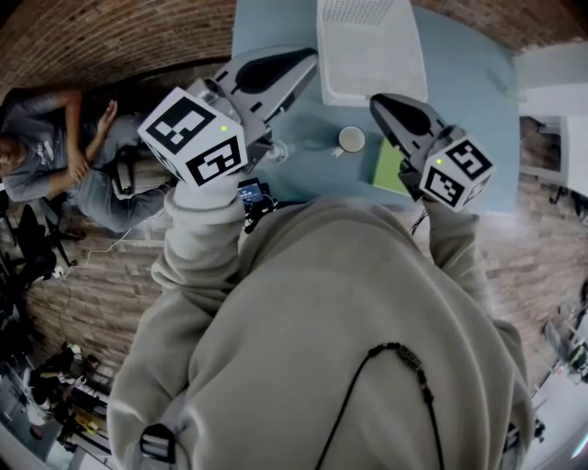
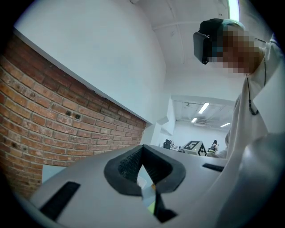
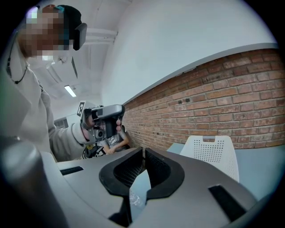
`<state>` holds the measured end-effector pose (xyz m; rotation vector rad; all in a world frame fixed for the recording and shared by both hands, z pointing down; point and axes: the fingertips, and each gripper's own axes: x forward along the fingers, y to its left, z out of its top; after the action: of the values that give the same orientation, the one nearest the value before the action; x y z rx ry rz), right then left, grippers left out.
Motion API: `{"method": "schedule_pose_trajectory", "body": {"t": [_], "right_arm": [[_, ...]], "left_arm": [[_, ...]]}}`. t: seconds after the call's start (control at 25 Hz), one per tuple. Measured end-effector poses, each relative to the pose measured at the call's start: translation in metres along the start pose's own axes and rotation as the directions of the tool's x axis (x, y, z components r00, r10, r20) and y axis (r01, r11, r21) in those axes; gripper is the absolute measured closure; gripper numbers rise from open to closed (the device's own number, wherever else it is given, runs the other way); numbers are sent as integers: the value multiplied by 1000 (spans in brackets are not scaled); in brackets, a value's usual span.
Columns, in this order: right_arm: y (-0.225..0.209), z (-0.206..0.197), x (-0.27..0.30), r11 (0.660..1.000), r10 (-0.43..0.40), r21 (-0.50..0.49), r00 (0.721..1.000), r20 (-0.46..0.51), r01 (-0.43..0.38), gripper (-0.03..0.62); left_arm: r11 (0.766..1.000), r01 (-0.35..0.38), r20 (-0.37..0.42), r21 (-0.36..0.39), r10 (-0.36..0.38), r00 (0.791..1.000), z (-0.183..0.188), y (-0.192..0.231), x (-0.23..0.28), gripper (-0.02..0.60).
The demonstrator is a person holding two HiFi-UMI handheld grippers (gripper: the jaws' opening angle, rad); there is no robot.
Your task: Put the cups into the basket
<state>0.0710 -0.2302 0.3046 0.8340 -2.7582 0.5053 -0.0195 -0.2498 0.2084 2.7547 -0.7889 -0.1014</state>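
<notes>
Bare table (image 1: 273, 23) left of basket (image 1: 372, 92); cup (image 1: 351, 139) before it.

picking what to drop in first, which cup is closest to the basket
The white cup, the opaque one standing just in front of the basket's near edge. The other, a clear cup, stands further left and further from the basket.

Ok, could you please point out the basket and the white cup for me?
basket (image 1: 372, 64), head view, on its bare white surface.
white cup (image 1: 351, 139), head view, on its open top.
</notes>
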Motion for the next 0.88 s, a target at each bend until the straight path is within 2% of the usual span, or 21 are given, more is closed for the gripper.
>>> {"method": "schedule_pose_trajectory", "body": {"t": [0.32,0.64,0.88], "right_arm": [[-4,-8,4,1000,-15,3,1000,-14,15,579],[-15,-31,-4,998,-57,20,997,-56,58,574],[-26,-65,-3,997,-69,23,988,-136,73,462]], "left_arm": [[999,-18,-14,-27,18,1000,-11,8,-2,583],[998,4,-45,-57,-6,999,-30,2,8,583],[996,3,-72,-93,-9,997,-49,3,6,583]]}}
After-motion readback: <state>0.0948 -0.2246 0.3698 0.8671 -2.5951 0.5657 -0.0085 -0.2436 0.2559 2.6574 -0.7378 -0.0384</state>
